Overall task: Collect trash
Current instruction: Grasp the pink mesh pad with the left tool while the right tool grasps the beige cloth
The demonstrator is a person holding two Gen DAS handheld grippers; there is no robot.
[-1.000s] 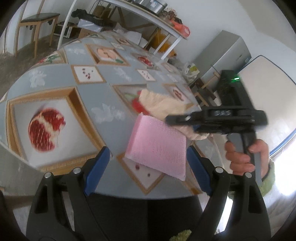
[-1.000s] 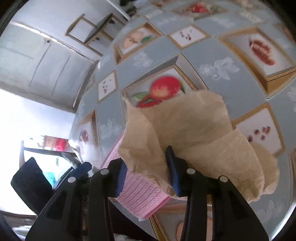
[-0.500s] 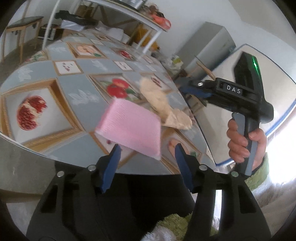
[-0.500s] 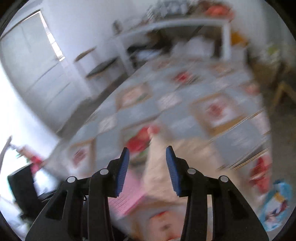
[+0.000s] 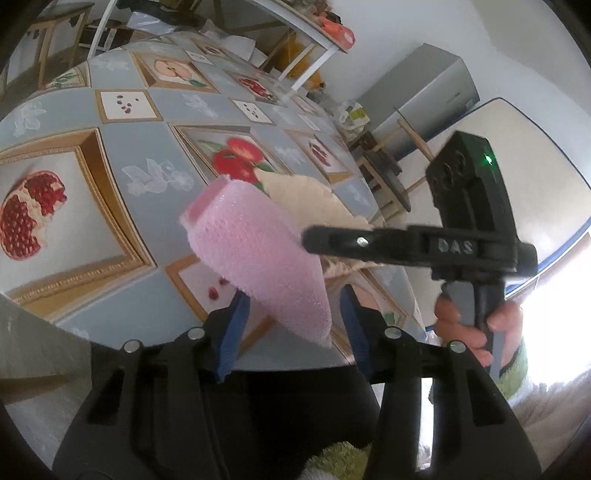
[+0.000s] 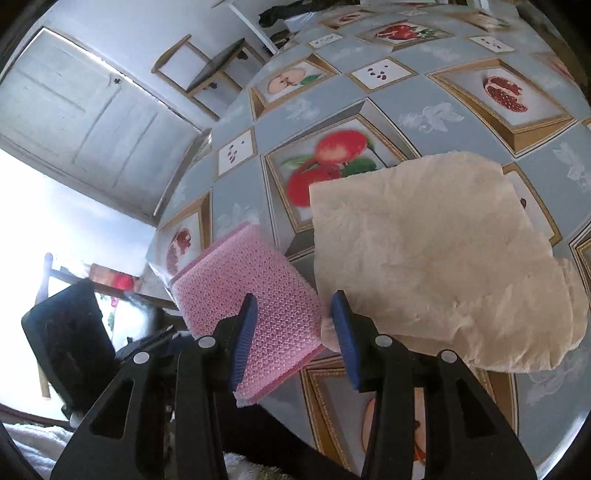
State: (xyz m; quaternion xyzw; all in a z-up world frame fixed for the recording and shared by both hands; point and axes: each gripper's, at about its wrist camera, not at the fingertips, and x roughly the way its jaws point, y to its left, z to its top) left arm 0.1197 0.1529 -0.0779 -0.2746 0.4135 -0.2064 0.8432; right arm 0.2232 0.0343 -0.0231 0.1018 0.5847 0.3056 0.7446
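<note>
A pink bubble-wrap pouch [image 5: 255,258] is lifted and tilted over the near table edge; its lower end sits between the jaws of my left gripper [image 5: 291,325], which stand narrowed around it. The pouch also shows in the right wrist view [image 6: 251,314]. A crumpled beige paper sheet [image 6: 436,258] lies on the fruit-patterned tablecloth [image 6: 424,118], partly seen behind the pouch in the left view [image 5: 306,199]. My right gripper [image 6: 291,332] is open, between pouch and paper, holding nothing. It reaches across the left view as a black bar [image 5: 406,243].
The table's near edge [image 5: 44,328] runs just in front of the grippers. A white shelf [image 5: 303,29] with clutter, a grey cabinet [image 5: 424,99] and wooden stools [image 5: 388,173] stand beyond the table. A door [image 6: 92,103] and a chair [image 6: 207,70] are on the right view's far side.
The left gripper narrowed around the pink pouch and lifted it off the cloth, tilting it. The right gripper let go of the beige paper, swung up, and came back down between pouch and paper.
</note>
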